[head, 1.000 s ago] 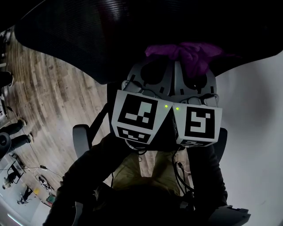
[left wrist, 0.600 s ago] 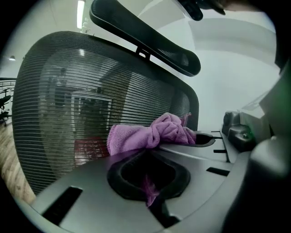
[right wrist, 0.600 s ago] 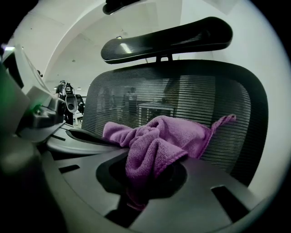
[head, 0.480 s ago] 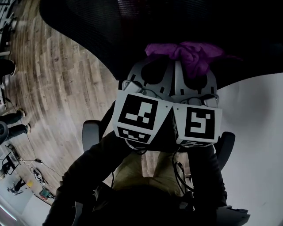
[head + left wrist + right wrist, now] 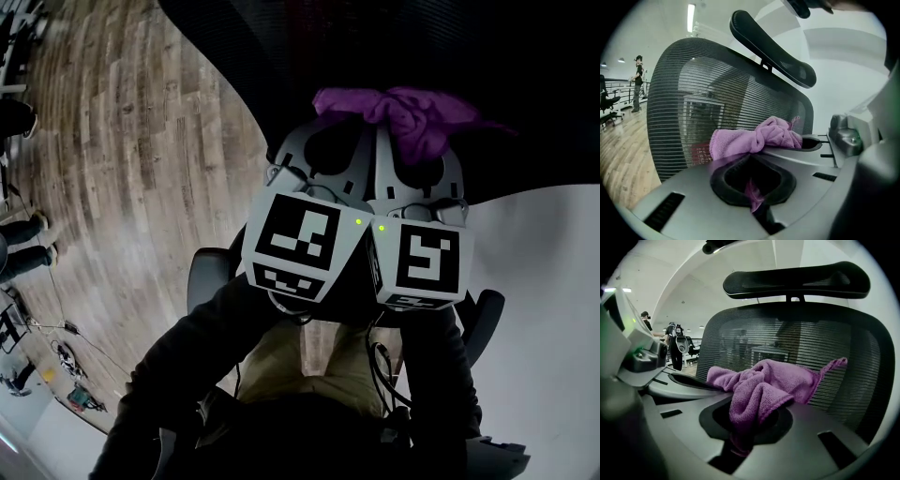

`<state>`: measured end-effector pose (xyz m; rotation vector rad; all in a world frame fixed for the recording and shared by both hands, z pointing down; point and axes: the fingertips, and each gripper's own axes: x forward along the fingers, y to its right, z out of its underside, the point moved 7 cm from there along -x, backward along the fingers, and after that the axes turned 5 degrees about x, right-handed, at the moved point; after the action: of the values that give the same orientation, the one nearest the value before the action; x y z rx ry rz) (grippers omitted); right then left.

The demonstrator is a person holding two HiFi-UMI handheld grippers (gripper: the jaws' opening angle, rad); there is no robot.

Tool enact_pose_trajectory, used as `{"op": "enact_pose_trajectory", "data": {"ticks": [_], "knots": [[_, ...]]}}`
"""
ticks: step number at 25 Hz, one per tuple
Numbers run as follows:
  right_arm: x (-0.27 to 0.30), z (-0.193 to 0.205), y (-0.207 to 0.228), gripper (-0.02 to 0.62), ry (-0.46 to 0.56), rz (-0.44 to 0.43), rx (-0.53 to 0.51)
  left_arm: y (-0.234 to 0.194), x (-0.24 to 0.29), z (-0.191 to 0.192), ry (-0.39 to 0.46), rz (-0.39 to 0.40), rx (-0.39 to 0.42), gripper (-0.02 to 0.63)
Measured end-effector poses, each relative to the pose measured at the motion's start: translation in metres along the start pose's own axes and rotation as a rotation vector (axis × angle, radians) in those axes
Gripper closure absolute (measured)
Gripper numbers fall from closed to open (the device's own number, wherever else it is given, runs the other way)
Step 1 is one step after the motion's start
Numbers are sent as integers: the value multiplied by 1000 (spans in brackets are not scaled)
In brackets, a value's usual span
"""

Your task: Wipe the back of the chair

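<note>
Head view
- Item 1: left gripper (image 5: 328, 155) and right gripper (image 5: 417, 169), side by side and touching, both aimed up at the chair back (image 5: 450, 47), judged to share 1 cloth for a broad wiping stroke
- Item 2: purple microfibre cloth (image 5: 412, 112), bunched at the tips against the dark mesh
- Item 3: marker cubes (image 5: 300, 244); black-and-white square codes only, no words

Left gripper view
- Jaws together, nipping a thin end of the cloth (image 5: 752, 197); the bulk lies over towards the other gripper, just before the mesh
- Curved headrest (image 5: 773, 47) above the chair back
- No brand or label legible

Right gripper view
- Jaws clamped on a thick fold of the cloth (image 5: 754, 404); the loose corner spreads on the mesh, likely as the wiping face
- Headrest (image 5: 797, 280) bare of any tag
</note>
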<state>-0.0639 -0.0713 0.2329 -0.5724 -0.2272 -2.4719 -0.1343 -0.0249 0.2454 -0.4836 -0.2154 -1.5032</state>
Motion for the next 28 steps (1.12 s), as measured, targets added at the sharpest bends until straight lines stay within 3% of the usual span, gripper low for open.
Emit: {"op": "enact_pose_trajectory", "data": {"ticks": [28], "knots": [[47,-22,-106,532,-4,-126,-69,-95,-67,13,25,-125,-69,606]]}}
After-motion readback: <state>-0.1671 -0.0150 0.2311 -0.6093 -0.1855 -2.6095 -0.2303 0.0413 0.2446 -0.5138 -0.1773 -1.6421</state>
